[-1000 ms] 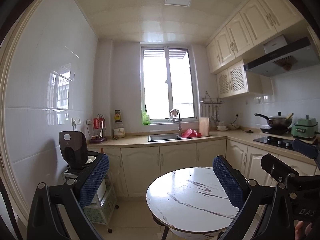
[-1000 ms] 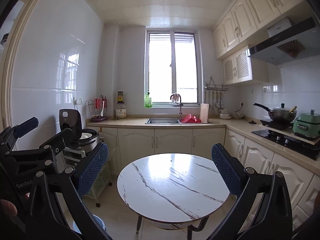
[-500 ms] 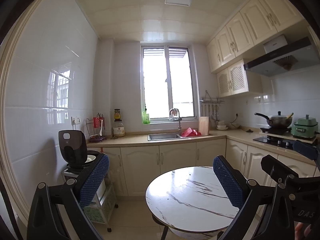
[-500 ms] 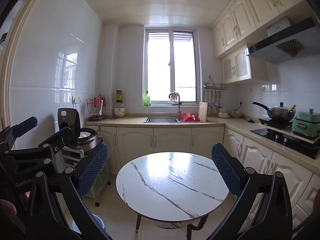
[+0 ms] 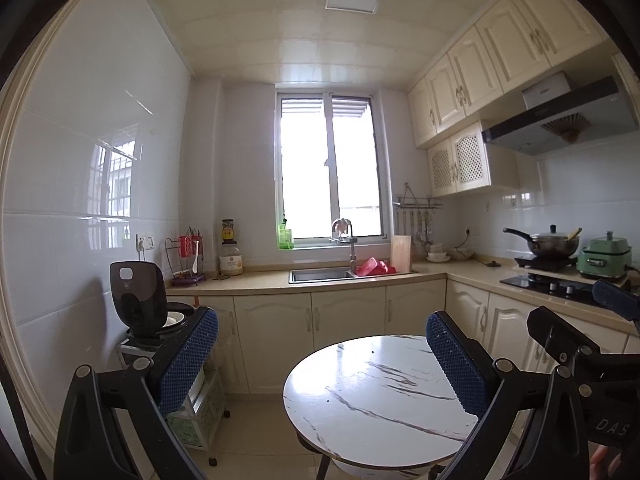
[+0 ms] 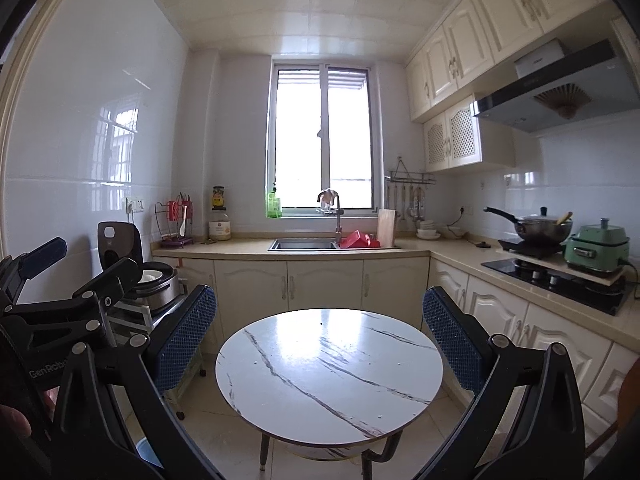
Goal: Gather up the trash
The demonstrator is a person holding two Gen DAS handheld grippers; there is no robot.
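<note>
Trash: we find none that we can name in either view. The round marble surface [image 6: 329, 372] carries only a few dark and pale specks, too small to tell as litter or marks in the stone. At the bottom left of the right wrist view a bit of a blue rim [image 6: 145, 451] shows on the floor beside the surface; whether it is a bin we cannot tell.

Progress: we judge the task at its very start. Nothing is collected, nothing is in hand, and the first job is to locate something to pick up.

Left gripper [image 5: 320, 354]: jaws spread wide, blue pads well apart, holding and touching nothing; it hangs in the air short of the near edge of the surface.

Right gripper [image 6: 320, 340]: likewise spread wide and empty, framing the surface from above its near edge.

Surroundings: rice cooker [image 6: 154, 280] on a rack at the left; sink [image 6: 305, 244] under the window; red item [image 6: 359, 239] at the sink's right edge; pan [image 6: 538, 227] and green cooker [image 6: 598, 248] on the right-hand counter.
</note>
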